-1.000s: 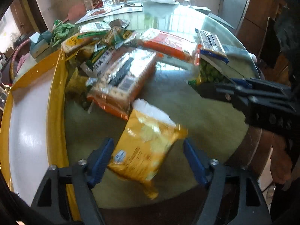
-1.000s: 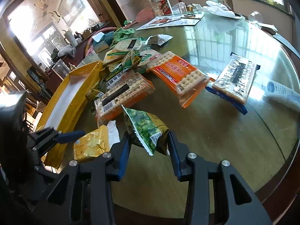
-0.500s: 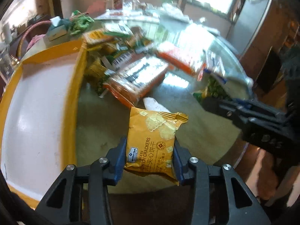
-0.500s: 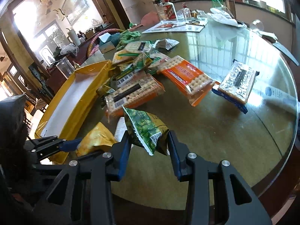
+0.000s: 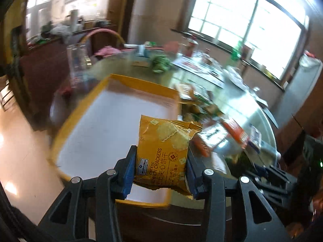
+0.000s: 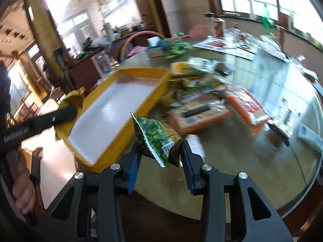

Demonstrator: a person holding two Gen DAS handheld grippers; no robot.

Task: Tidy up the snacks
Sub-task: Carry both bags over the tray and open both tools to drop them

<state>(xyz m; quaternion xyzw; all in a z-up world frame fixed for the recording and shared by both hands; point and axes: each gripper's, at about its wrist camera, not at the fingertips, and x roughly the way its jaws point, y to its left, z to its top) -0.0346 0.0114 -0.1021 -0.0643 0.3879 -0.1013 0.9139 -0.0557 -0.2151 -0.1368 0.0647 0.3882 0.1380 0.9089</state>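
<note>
Between the blue pads of the left gripper (image 5: 160, 167) a yellow cracker packet (image 5: 164, 151) is clamped by its lower half, its long axis upright and its crimped top edge free above the fingers. Those jaws have just been closing, and the packet is now pinched between them, carried clear of the table. Directly beyond and below it lies the yellow tray (image 5: 141, 83) with its bare white floor, set at the table's left edge — so the packet hangs over the tray's near corner, and only a lowering and a release seem to be needed.

In the right gripper (image 6: 160, 157) a green snack bag (image 6: 159, 137) is gripped likewise, its serrated edge pointing down toward the camera and its body tilted up and leftward. The tray's near right wall (image 6: 129, 130) lies just to the left of this bag, which is held over the glass tabletop (image 6: 252, 161) rather than over the tray floor. The left gripper is judged the nearer to the drop — the right one has a sideways carry across the tray wall to make first. A loose heap of other packets (image 6: 201, 109) is left along the tray's far right side.
</note>
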